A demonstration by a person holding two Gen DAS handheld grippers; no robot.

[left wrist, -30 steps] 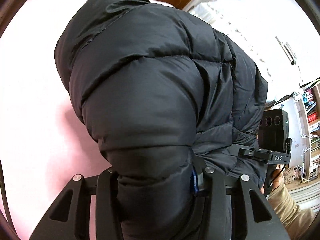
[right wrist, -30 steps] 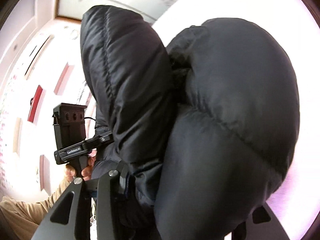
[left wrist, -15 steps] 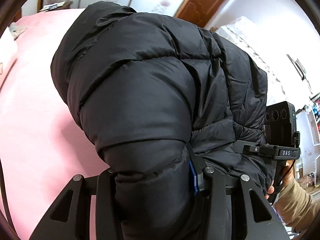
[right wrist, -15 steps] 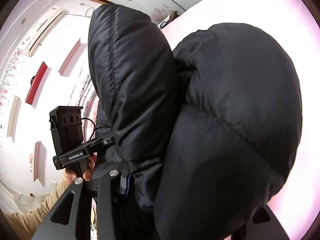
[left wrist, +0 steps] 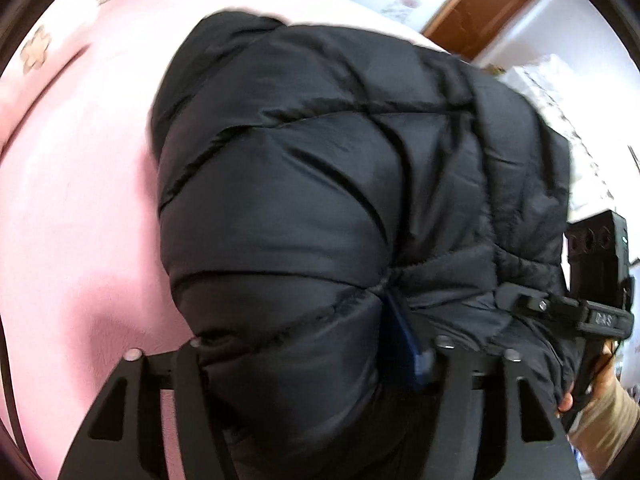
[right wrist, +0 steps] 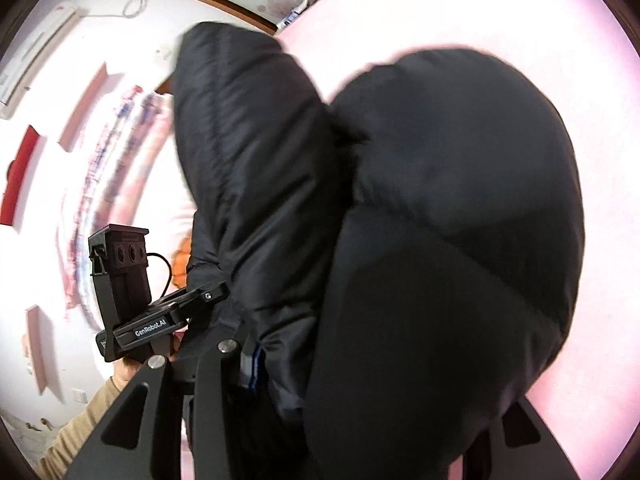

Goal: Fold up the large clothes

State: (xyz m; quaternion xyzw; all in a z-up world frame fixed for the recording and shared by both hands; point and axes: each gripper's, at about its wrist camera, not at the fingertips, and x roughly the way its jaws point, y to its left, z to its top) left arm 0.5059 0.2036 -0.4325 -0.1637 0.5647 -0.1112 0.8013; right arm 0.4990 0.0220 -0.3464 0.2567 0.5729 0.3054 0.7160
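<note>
Jacket [left wrist: 320, 208] is bunched up, puffy and black, over the pink bed [left wrist: 72, 208], nowhere near folded flat yet. Its long axis runs from 6 toward 12 o'clock. Left tool [left wrist: 308, 364] is opening around the fabric; right tool [right wrist: 360, 380] stays hidden, can't tell its grip.

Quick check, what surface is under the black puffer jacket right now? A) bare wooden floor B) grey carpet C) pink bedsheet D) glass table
C: the black puffer jacket bulges over a pink bedsheet that fills the left of the left wrist view and shows again behind the jacket in the right wrist view.
</note>
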